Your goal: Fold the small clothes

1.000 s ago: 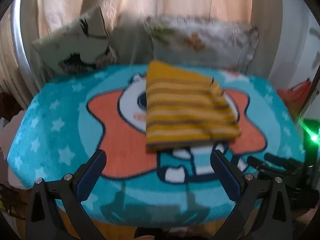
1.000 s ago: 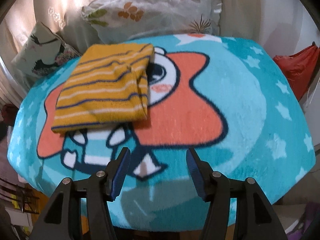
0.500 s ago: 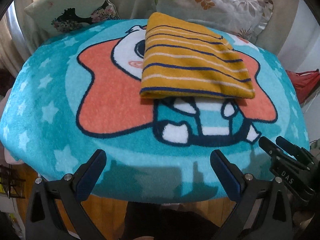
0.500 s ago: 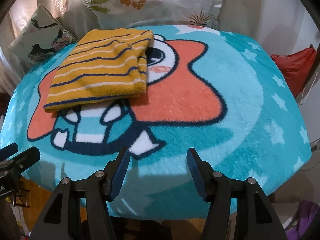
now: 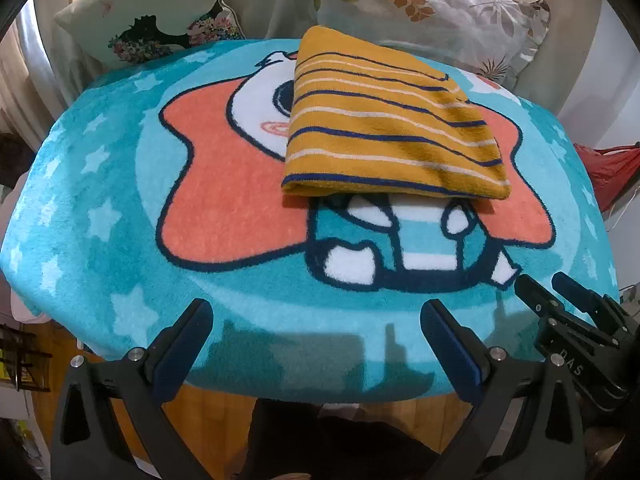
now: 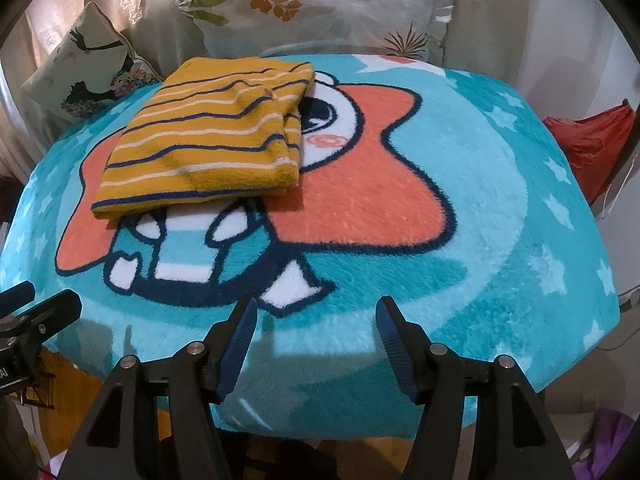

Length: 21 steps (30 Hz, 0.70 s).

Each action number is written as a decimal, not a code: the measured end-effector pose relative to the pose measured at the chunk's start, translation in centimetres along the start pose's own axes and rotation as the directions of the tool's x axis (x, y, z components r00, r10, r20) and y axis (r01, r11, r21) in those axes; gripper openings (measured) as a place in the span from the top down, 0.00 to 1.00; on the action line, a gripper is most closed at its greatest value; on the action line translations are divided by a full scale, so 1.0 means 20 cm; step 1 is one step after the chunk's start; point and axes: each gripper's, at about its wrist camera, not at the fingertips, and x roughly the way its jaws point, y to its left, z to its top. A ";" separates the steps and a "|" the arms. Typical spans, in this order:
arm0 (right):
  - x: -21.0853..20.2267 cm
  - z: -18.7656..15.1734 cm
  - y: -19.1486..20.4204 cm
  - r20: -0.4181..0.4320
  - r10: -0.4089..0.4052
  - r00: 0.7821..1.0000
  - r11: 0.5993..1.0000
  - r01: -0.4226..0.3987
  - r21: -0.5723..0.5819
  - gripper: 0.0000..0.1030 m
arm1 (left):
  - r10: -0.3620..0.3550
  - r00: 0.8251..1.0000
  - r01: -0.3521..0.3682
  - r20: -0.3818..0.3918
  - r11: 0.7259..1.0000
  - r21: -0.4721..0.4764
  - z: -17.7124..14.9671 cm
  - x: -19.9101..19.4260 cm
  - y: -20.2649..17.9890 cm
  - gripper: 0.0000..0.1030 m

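Observation:
A folded yellow garment with navy and white stripes point(image 5: 392, 128) point(image 6: 208, 140) lies flat on a teal cartoon blanket point(image 5: 100, 200) point(image 6: 500, 220), toward its far side. My left gripper point(image 5: 316, 312) hangs over the blanket's near edge, wide open and empty, well short of the garment. My right gripper point(image 6: 317, 308) also hovers at the near edge, its jaws opening with nothing between them. In each wrist view the other gripper shows at the side: the right gripper point(image 5: 542, 280) and the left gripper point(image 6: 44, 298).
Two patterned pillows point(image 5: 152, 28) point(image 5: 432, 0) lean against a curtain behind the blanket. A red bag point(image 5: 608, 164) point(image 6: 592, 136) sits off the blanket's right side. Wooden floor point(image 5: 224, 412) shows below the near edge.
The left view has tipped down toward the blanket's near edge and steadied. The right gripper's jaws have spread a little wider. The folded garment has stayed where it was.

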 end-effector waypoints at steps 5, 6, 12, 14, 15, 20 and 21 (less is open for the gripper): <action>0.00 0.00 -0.01 0.003 0.001 1.000 1.000 -0.001 0.009 0.35 | 0.005 1.000 -0.005 -0.010 1.000 0.004 0.00 0.01 -0.01 0.00; 0.00 0.00 -0.02 0.002 0.000 1.000 1.000 0.000 0.011 0.35 | 0.005 1.000 -0.005 -0.011 1.000 0.007 0.00 0.01 -0.01 0.00; 0.01 0.00 -0.03 -0.001 -0.001 1.000 1.000 0.001 0.016 0.34 | -0.003 1.000 0.003 -0.018 1.000 0.015 0.00 0.02 -0.02 0.00; 0.01 0.00 -0.04 -0.002 -0.003 1.000 1.000 0.003 0.016 0.34 | -0.008 1.000 0.008 -0.021 1.000 0.014 0.00 0.02 -0.02 0.00; 0.01 0.00 -0.04 -0.003 -0.003 1.000 1.000 0.003 0.017 0.34 | -0.009 1.000 0.009 -0.023 1.000 0.013 0.00 0.03 -0.02 0.00; 0.02 0.00 -0.04 -0.008 -0.003 1.000 1.000 0.003 0.015 0.34 | -0.015 0.999 0.015 -0.034 1.000 0.003 0.00 0.04 -0.01 0.00; 0.02 0.00 -0.04 -0.009 -0.003 1.000 1.000 0.003 0.015 0.34 | -0.015 0.999 0.015 -0.037 1.000 0.001 0.00 0.04 0.00 0.00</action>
